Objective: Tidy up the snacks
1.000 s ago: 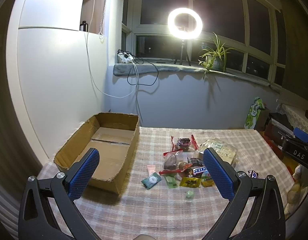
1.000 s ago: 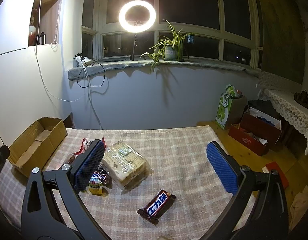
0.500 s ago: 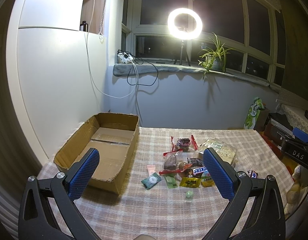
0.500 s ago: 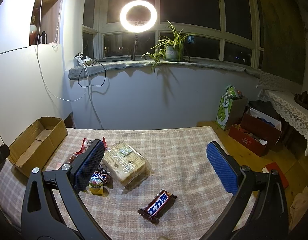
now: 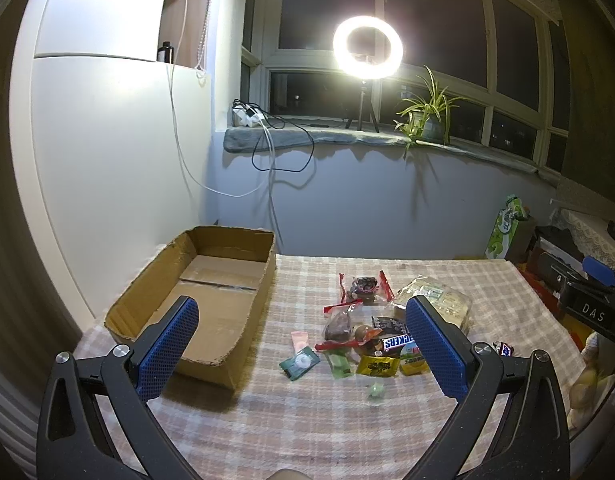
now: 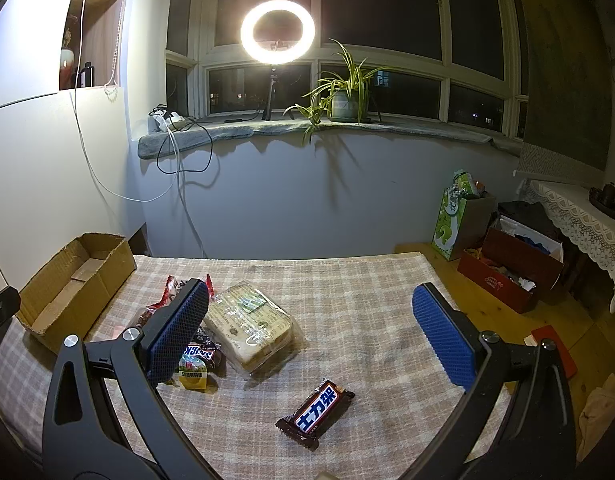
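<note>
On the checked worktop [image 5: 307, 420], snacks [image 5: 363, 332] lying heaped beside an empty cardboard box [image 5: 203, 292], chocolate bar [image 6: 315, 414] sitting apart — left tongs [image 5: 301, 348] and right tongs [image 6: 309, 334] both hovering wide open, gripping nothing.

Snack pile [image 5: 367, 332] crowds centre — bare cloth [image 6: 367, 300] right, cardboard box [image 5: 195, 300] left.
</note>
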Available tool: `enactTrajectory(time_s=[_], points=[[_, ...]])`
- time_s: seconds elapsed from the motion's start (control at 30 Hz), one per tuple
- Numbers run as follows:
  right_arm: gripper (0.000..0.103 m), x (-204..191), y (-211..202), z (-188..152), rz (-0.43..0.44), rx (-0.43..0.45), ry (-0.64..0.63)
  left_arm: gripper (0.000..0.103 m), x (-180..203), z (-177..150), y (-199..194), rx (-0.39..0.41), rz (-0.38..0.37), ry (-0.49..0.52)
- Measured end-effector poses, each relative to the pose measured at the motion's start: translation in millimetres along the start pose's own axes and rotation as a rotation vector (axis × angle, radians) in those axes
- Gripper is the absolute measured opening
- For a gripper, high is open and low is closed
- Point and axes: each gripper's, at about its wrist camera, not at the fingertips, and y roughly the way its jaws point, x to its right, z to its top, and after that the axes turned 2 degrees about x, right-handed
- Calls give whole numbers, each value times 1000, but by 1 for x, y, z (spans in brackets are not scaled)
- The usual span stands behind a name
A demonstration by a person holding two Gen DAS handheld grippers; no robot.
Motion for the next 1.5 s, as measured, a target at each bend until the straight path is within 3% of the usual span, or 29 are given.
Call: enactTrajectory(time_s=[1.17,1.5], points=[[103,-2,-2,-7,-3,-12,-8,102,1,-7,-3,-6,-26,0],[103,15,14,-38,71,-150,18,99,9,-29,21,-120,-106,16]])
